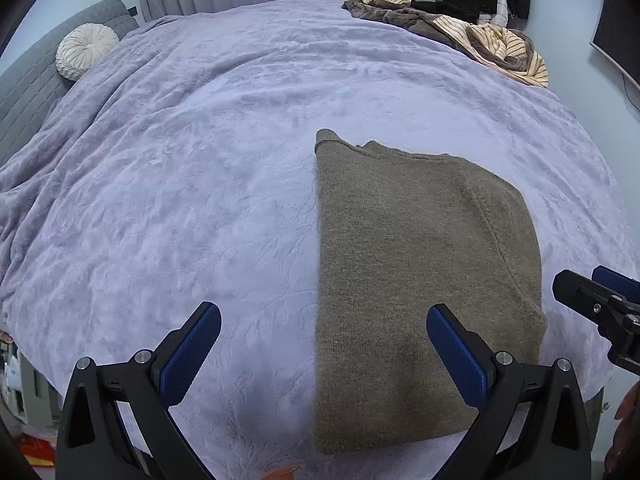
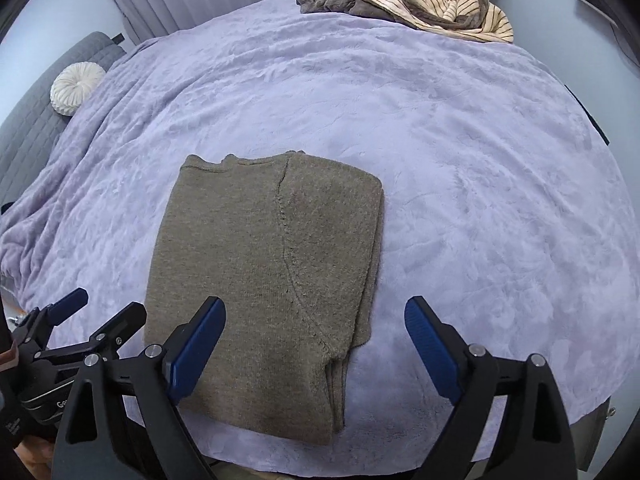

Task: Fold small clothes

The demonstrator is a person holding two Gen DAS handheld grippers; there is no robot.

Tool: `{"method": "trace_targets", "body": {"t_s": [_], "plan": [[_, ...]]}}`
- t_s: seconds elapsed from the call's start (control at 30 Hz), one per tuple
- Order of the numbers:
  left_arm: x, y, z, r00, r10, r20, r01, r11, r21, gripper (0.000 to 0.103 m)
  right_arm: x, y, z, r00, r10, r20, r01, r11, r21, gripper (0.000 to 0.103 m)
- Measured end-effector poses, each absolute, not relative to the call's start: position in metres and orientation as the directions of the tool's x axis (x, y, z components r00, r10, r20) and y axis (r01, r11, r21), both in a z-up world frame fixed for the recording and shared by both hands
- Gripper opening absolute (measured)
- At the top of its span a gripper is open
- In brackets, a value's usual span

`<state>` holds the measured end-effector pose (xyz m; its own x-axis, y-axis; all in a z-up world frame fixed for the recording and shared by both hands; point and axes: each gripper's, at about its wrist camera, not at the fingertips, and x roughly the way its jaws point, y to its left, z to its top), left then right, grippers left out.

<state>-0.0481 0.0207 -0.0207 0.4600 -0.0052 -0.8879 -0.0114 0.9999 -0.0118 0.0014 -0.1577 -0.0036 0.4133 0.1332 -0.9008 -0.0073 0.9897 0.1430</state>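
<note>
**Ana:** How far is the folding, do you think?

**Ben:** The brown knit sweater (image 1: 424, 280) lies on the purple blanket (image 1: 200, 200) of the bed, already made into a narrow rectangle. I think the sleeves and sides are folded in, because on its right edge I see several layers stacked. It looks like one more fold is left, bottom to top, but this is only my judgement.

**Ana:** And the jaws, do they hold something?

**Ben:** No. The left gripper (image 1: 324, 354) has its jaws spread wide and released; the sweater's left edge runs between them, near its right jaw. The right gripper (image 2: 314, 356) is also released, with the sweater's lower right corner between its jaws. Neither touches the cloth, as far as I can tell.

**Ana:** Are there other clothes to do?

**Ben:** Far ahead of the jaws, at the other side of the bed, a pile of striped and brown fabrics (image 2: 420, 4) is lying unfolded. If they belong to the task, much work is left. A round white pillow (image 1: 86, 51) is far to the left.
</note>
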Motion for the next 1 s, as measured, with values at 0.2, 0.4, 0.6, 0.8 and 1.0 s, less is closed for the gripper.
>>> {"method": "trace_targets", "body": {"t_s": [0.2, 0.4, 0.6, 0.8, 1.0], "plan": [[-0.0462, 0.0284, -0.0158, 0.458, -0.03, -0.889, -0.032, 0.998, -0.05, 0.103, 0.0024, -0.152, -0.0057, 0.407, 0.131, -0.904, -0.007, 0.99, 0.141, 0.093], [-0.0453, 0.0292, -0.0146, 0.46, -0.024, -0.887, -0.032, 0.999, -0.044, 0.103, 0.0046, -0.1492, -0.003, 0.415, 0.119, -0.902, -0.012, 0.992, 0.126, 0.093], [-0.0467, 0.0264, -0.0131, 0.463, -0.017, -0.886, -0.028, 0.999, -0.034, 0.103, 0.0029, -0.1497, -0.0012, 0.421, 0.108, -0.9, -0.011, 0.993, 0.114, 0.093], [-0.0476, 0.0252, -0.0124, 0.465, -0.015, -0.885, -0.025, 0.999, -0.03, 0.103, 0.0011, -0.1509, -0.0019, 0.418, 0.111, -0.902, -0.01, 0.993, 0.118, 0.093], [-0.0487, 0.0258, -0.0128, 0.463, -0.008, -0.886, -0.031, 0.999, -0.026, 0.103, 0.0008, -0.1503, -0.0021, 0.419, 0.11, -0.901, -0.009, 0.993, 0.117, 0.093]]}}
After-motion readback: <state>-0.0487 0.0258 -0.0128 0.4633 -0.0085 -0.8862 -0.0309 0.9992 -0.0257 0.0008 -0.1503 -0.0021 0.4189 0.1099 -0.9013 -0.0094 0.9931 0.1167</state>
